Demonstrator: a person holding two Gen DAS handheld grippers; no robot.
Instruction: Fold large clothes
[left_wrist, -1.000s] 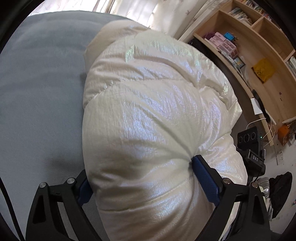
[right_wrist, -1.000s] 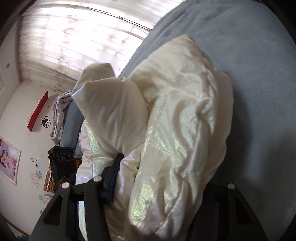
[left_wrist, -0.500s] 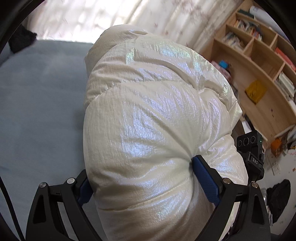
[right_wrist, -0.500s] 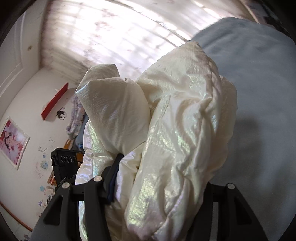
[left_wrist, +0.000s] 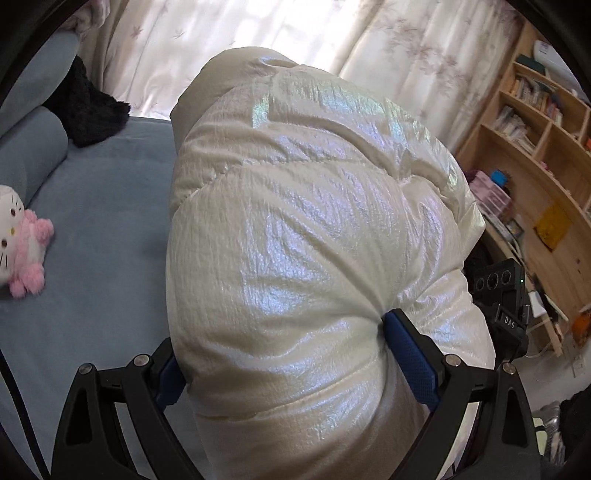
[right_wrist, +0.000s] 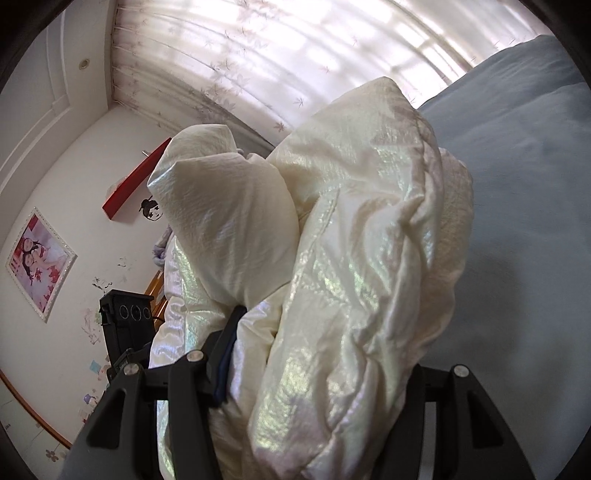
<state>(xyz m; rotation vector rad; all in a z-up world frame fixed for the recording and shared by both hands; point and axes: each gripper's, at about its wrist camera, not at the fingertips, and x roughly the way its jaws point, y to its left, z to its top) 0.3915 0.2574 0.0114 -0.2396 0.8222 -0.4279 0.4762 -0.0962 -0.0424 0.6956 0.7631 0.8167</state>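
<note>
A puffy, shiny cream-white down jacket (left_wrist: 306, 236) fills the left wrist view, bundled and held up above the blue bed (left_wrist: 92, 258). My left gripper (left_wrist: 284, 354) is shut on a thick fold of it, blue pads pressing in on both sides. In the right wrist view the same jacket (right_wrist: 354, 273) bulges between the fingers of my right gripper (right_wrist: 325, 365), which is shut on it; its right finger is hidden by the fabric. The right gripper's black body (left_wrist: 498, 295) shows beyond the jacket.
A Hello Kitty plush (left_wrist: 20, 240) and a black fluffy item (left_wrist: 88, 107) lie on the bed at left. A wooden bookshelf (left_wrist: 535, 155) stands right. Curtains (right_wrist: 295, 48) cover the window. A framed picture (right_wrist: 38, 258) hangs on the wall.
Both grippers have lifted and tilted upward with the jacket. The curtains, plush toy and wall have come into view; the bed surface has dropped lower.
</note>
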